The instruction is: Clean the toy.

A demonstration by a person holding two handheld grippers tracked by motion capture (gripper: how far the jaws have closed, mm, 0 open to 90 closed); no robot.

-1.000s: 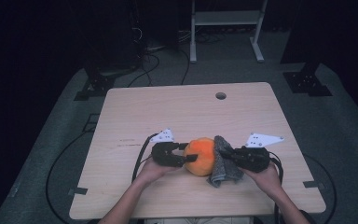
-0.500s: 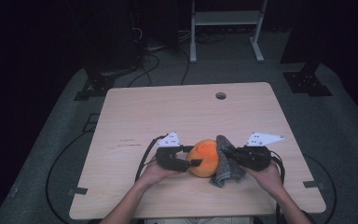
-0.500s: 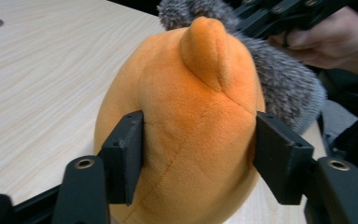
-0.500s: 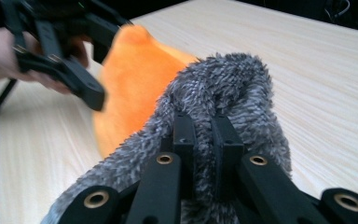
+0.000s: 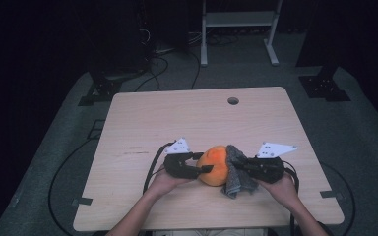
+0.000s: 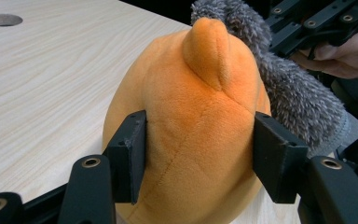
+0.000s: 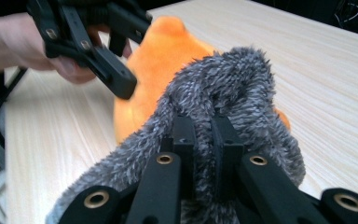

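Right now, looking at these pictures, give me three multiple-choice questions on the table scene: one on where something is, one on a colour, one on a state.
1. Where is the grey fuzzy cloth?
A. against the orange plush toy, on the right tool's side
B. by the table's hole
C. on the floor

2. What colour is the plush toy?
A. green
B. orange
C. white

3. How is the left tool set?
A. wide open, away from the toy
B. shut on the cloth
C. pads pressing the toy's sides

Answers: 1 A, the high view shows cloth touching toy; 2 B, plain in the left gripper view; 3 C, both pads dent the plush.
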